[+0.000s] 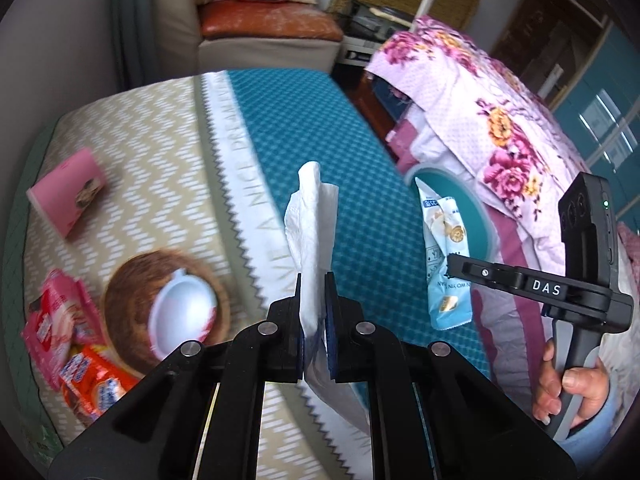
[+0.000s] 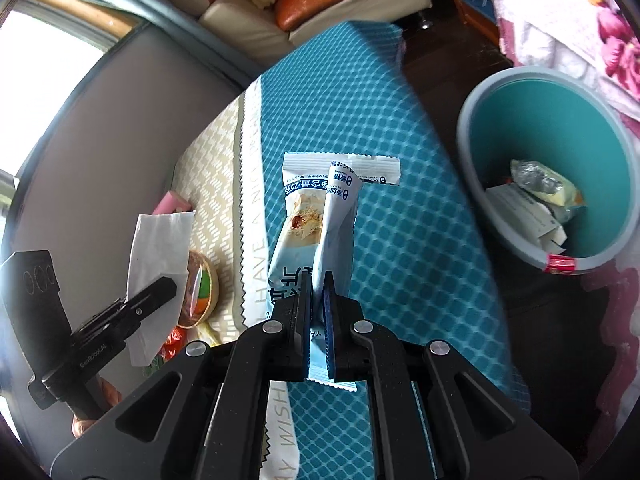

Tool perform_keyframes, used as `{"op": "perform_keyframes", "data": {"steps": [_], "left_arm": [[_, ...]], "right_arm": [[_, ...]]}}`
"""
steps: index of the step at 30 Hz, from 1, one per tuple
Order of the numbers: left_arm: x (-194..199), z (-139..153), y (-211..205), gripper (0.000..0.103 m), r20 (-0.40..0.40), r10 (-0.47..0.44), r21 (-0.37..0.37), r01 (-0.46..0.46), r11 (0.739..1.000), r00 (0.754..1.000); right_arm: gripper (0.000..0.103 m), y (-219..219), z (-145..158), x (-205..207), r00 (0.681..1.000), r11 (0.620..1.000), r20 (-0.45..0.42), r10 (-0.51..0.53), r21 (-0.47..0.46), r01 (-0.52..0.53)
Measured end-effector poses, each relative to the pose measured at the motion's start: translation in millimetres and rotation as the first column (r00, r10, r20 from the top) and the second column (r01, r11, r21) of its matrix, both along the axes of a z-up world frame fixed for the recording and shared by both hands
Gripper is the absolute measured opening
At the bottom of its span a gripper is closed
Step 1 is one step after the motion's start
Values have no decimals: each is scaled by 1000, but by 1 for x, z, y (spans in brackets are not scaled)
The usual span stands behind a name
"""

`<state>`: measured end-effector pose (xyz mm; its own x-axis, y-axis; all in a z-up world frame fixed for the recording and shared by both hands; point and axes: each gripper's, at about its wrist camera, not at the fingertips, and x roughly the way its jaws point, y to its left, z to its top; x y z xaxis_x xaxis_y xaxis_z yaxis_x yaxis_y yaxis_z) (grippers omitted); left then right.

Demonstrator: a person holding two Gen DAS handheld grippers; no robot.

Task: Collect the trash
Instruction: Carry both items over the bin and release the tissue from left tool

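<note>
From my left wrist camera: my left hand-held gripper (image 1: 314, 304) is pinched tight on a white tissue (image 1: 310, 220), which stands up from the fingertips, its long axis running straight ahead of me and away over the teal-and-beige counter (image 1: 360, 168). Beyond and to the right of the tips, my right hand-held gripper (image 1: 452, 266) comes in from the side, clamped on a pale blue snack wrapper (image 1: 446, 256) that hangs across the rim of the teal bin (image 1: 486, 224). Low to my left, trash still waits on the counter: pink and red packets (image 1: 76, 344) beside a brown coconut-shell bowl (image 1: 132, 292) with a white lid, and a pink box (image 1: 68, 192) farther ahead.

From my right wrist camera: the right hand-held gripper (image 2: 316, 280) has closed fully on the snack wrapper (image 2: 316, 216), which points forward from the jaws, its crimped top end farthest from me and its long axis in line with the fingers. The bin (image 2: 472, 152) sits ahead and to the right, well off the wrapper's line, with a few discarded packets (image 2: 540, 196) already inside. To my left, the left hand-held gripper (image 2: 168, 286) holds the tissue (image 2: 160, 248) above the bowl and packets.

My reading: some trash is binned, two pieces are in hand and not yet dropped, and several remain on the counter.
</note>
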<state>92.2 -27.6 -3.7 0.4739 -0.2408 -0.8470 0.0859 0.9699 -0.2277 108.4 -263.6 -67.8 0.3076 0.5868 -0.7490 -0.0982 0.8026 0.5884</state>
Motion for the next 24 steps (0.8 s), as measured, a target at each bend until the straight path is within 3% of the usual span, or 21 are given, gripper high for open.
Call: {"op": "perform_keyframes", "data": {"steps": [13, 24], "left_arm": [[37, -5, -104, 9, -3, -154, 7, 154, 988, 988], [69, -18, -167, 9, -31, -243, 32, 244, 969, 970]], "right_arm": [[6, -86, 21, -4, 977, 981, 105, -184, -35, 189], [6, -153, 14, 5, 951, 953, 82, -298, -29, 301]]}}
